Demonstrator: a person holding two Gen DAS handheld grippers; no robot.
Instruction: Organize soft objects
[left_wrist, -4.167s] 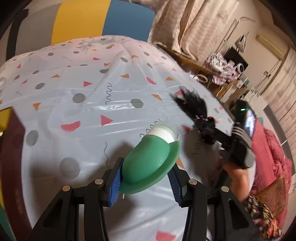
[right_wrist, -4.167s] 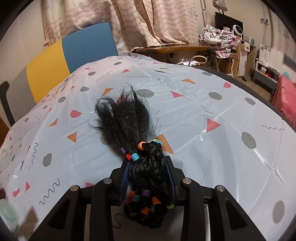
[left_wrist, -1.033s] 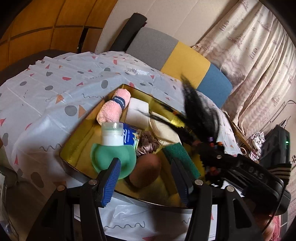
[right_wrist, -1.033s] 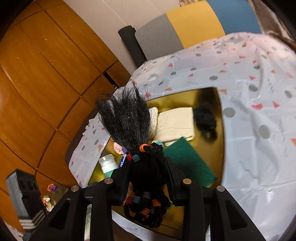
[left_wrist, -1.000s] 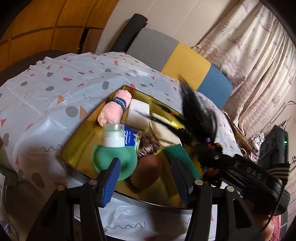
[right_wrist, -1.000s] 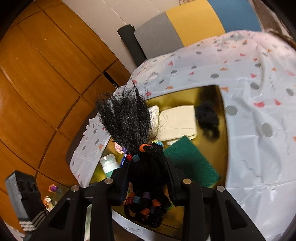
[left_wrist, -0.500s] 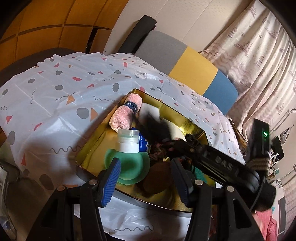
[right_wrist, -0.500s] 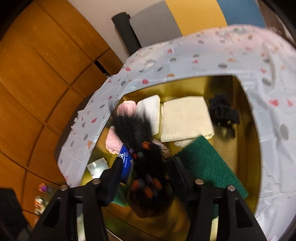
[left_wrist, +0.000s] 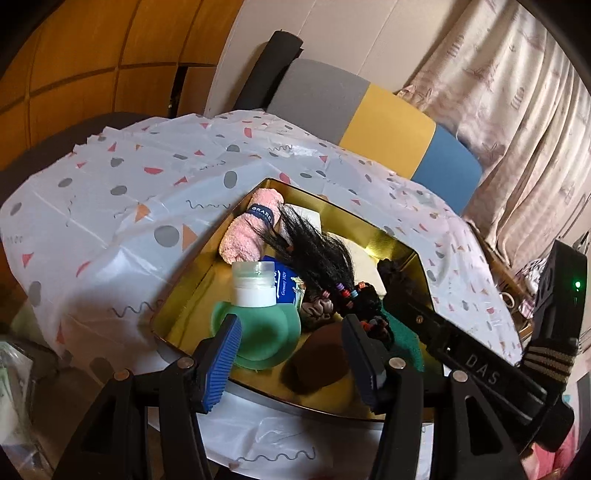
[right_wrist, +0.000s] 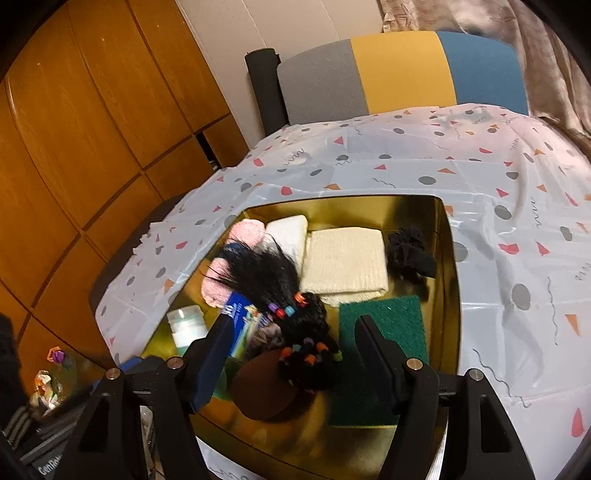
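- Right tool jaws have just been opening, now spread; beaded black hairpiece sits between them, pads clear of it, resting on brown pad inside gold tin.
- Risk: stray hairs catch a pad on pull-back and drag the hairpiece out over the near rim.
- Left tool hangs part-open over the tin's near edge; green bottle looks free of both pads, though the left pad overlaps it, so contact is unclear.
- Risk: the 2 tools are close; a nudge tips the bottle onto the pink towel roll.
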